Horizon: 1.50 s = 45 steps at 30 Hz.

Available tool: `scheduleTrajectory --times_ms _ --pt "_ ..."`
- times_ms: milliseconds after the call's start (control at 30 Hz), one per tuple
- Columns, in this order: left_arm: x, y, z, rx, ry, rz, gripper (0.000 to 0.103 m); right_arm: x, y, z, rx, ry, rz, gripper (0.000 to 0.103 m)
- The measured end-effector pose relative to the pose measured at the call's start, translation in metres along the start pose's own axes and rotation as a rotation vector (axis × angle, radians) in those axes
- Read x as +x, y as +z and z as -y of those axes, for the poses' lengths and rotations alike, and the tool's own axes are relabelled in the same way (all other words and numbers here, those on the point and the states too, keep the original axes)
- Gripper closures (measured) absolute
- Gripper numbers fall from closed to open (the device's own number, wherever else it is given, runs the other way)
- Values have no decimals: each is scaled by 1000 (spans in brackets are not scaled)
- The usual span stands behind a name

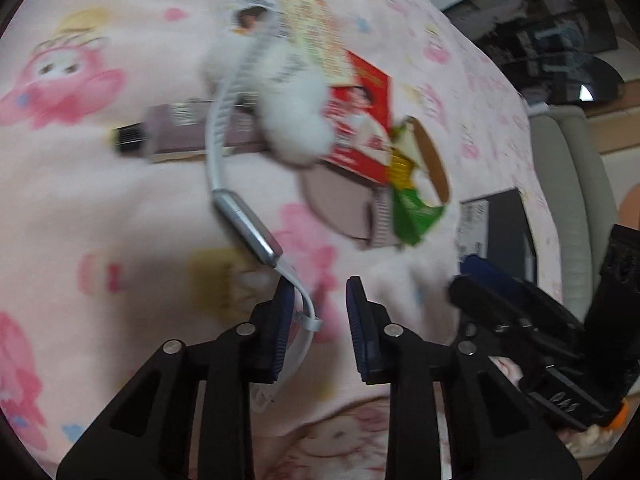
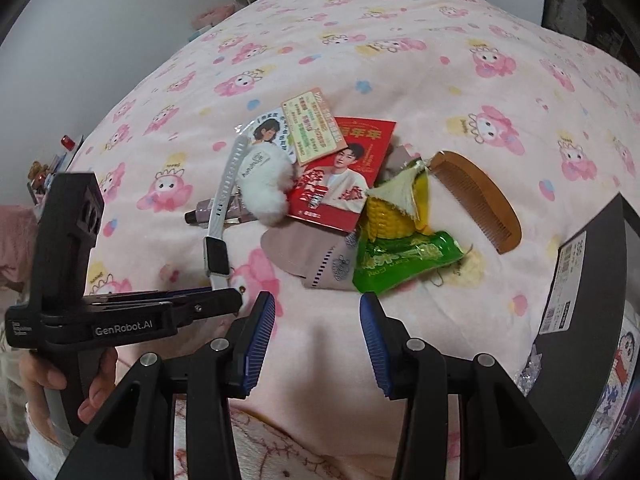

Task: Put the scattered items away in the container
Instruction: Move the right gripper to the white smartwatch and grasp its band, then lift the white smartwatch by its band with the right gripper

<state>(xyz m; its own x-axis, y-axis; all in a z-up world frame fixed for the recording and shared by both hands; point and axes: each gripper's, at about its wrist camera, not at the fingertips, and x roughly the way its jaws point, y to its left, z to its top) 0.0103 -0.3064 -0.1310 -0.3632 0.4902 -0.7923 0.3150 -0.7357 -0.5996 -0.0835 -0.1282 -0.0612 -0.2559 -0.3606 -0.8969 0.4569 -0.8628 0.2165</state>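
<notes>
A pile of items lies on a pink cartoon-print blanket (image 2: 400, 60): a white-strapped smartwatch (image 2: 217, 254), a white fluffy pouch (image 2: 266, 196), a red booklet (image 2: 340, 184), a corn snack pack (image 2: 400, 248), a wooden comb (image 2: 480, 200), a pink mask (image 2: 312, 260) and a mauve tube (image 2: 208, 210). My left gripper (image 1: 320, 320) is open, with the near end of the smartwatch (image 1: 248, 228) strap lying between its jaws. My right gripper (image 2: 318, 336) is open and empty, just short of the pile. A black box (image 2: 592, 280), the container, stands at the right.
The black box also shows in the left wrist view (image 1: 500, 228), beyond the right gripper's body (image 1: 540, 332). A card (image 2: 312, 128) and a sticker sheet (image 2: 264, 132) lie at the back of the pile. Shelves with toys stand at far left.
</notes>
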Motion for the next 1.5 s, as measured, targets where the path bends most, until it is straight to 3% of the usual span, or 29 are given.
scheduleTrajectory --times_ms 133,200,300,367,433,567,700,733,767,833,900,1000,1133,1233,1333,1500 --pt "2 4 7 -23 -117 -23 51 5 -5 6 -1 28 -30 63" --pt "2 7 3 -43 -128 -23 51 8 -6 4 -16 53 -44 62" --pt "-5 5 -7 -70 -71 5 51 20 -5 -2 -38 125 -110 61" --pt "-14 1 -17 -109 -103 21 45 28 -3 -7 -51 194 -156 61" --pt "-19 -4 -27 -164 -116 45 42 32 0 -13 -79 202 -164 60" --pt "-20 -14 -40 -208 -37 72 44 56 4 -28 -128 219 -243 55" --pt "-19 -12 -47 -234 -22 94 45 84 9 -40 -165 252 -310 55" --pt "-19 -12 -47 -233 -7 101 45 90 9 -42 -171 248 -322 55" --pt "-18 -11 -47 -231 8 107 45 94 7 -42 -182 235 -325 68" --pt "-17 -9 -46 -227 24 112 46 95 1 -40 -198 178 -299 89" --pt "-18 -7 -47 -216 35 117 46 88 -2 -32 -160 181 -262 97" --pt "-18 -5 -47 -207 36 117 46 69 -9 -14 -99 144 -190 97" --pt "-15 7 -42 -195 -27 105 46 38 -22 14 -39 66 -117 97" --pt "-13 21 -35 -173 -79 93 46 25 -33 27 -21 -23 -105 95" --pt "-2 34 -23 -158 -137 61 46 13 -41 44 20 -16 -109 95" --pt "24 44 -14 -153 -59 -9 46 -13 -49 48 74 -8 -8 94"
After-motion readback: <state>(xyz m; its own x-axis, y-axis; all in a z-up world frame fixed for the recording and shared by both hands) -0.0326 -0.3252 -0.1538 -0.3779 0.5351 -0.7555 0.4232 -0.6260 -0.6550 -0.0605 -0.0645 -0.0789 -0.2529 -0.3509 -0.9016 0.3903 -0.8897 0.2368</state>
